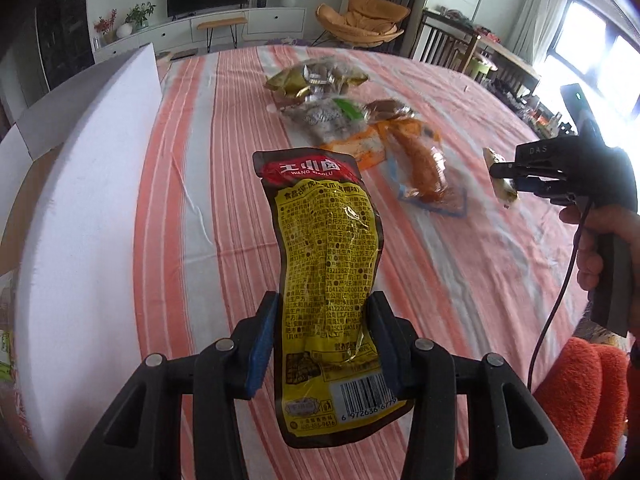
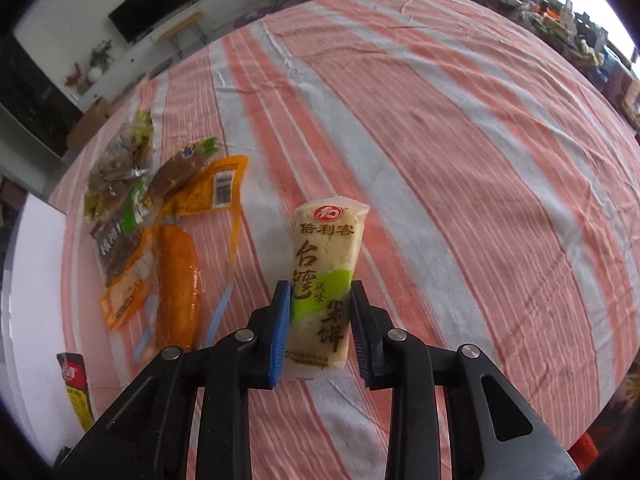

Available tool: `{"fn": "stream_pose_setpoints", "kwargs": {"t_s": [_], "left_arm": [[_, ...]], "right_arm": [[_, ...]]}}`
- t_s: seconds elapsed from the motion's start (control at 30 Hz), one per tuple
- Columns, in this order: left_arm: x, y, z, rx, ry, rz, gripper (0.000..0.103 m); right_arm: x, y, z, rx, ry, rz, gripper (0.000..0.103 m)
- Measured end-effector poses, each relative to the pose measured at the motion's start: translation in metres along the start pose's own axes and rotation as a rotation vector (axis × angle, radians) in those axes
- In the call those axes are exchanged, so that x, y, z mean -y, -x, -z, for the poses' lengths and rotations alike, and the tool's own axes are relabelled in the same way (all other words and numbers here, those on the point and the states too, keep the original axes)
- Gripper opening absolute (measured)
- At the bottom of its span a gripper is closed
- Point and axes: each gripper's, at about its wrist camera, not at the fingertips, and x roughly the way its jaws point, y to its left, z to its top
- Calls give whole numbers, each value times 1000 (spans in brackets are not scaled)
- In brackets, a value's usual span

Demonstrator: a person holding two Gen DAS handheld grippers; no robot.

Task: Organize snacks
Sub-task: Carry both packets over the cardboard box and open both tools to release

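My left gripper [image 1: 322,336] is shut on a yellow and dark snack pouch [image 1: 324,264] with a red top, held upright above the striped tablecloth. The right gripper [image 2: 320,320] is shut on a cream and green rice cracker packet [image 2: 326,264], lifted off the cloth. In the left wrist view that right gripper [image 1: 506,178] shows at the right edge with the packet [image 1: 505,194] in its jaws and a hand on its handle. A heap of snack packets [image 1: 352,120] lies on the cloth beyond, among them an orange sausage pack [image 2: 174,276] and a brown pack [image 2: 178,170].
A white box wall [image 1: 88,208] rises at the left of the table, with a cardboard flap behind it. The pink and white striped tablecloth [image 2: 460,140] covers the table. An orange fleece sleeve [image 1: 580,400] is at lower right. A cable [image 1: 556,300] hangs from the right gripper.
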Motion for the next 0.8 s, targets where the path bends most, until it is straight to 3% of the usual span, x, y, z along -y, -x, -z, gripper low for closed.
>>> {"fn": "stream_pose_setpoints", "kwargs": {"t_s": [0.17, 0.23, 0.3, 0.4, 0.47, 0.57, 0.6, 0.63, 0.67, 0.8], "left_arm": [[-10, 45, -14, 48, 49, 136, 45], [-28, 71, -24, 84, 93, 169, 45], [-56, 99, -31, 137, 142, 150, 45], [-106, 137, -30, 209, 207, 33, 45], [-143, 158, -22, 242, 247, -98, 46], [-195, 169, -2, 216, 324, -261, 53], [-209, 169, 5, 198, 353, -298, 64], [-224, 167, 11, 178, 384, -332, 72], [-236, 166, 19, 161, 417, -365, 85], [-250, 164, 35, 164, 468, -405, 87]], "right_arm": [[0, 67, 4, 83, -21, -147, 29], [-26, 96, 8, 102, 37, -218, 30], [-66, 123, 16, 111, 113, -306, 30], [-139, 155, 34, 97, 230, -476, 30], [-191, 168, 51, 69, 307, -588, 30], [-267, 173, 82, 15, 423, -708, 32], [-289, 171, 94, 0, 467, -720, 36], [-308, 166, 105, -12, 504, -717, 56], [-320, 159, 113, -29, 520, -711, 68], [-310, 133, 120, -38, 471, -666, 70]]}}
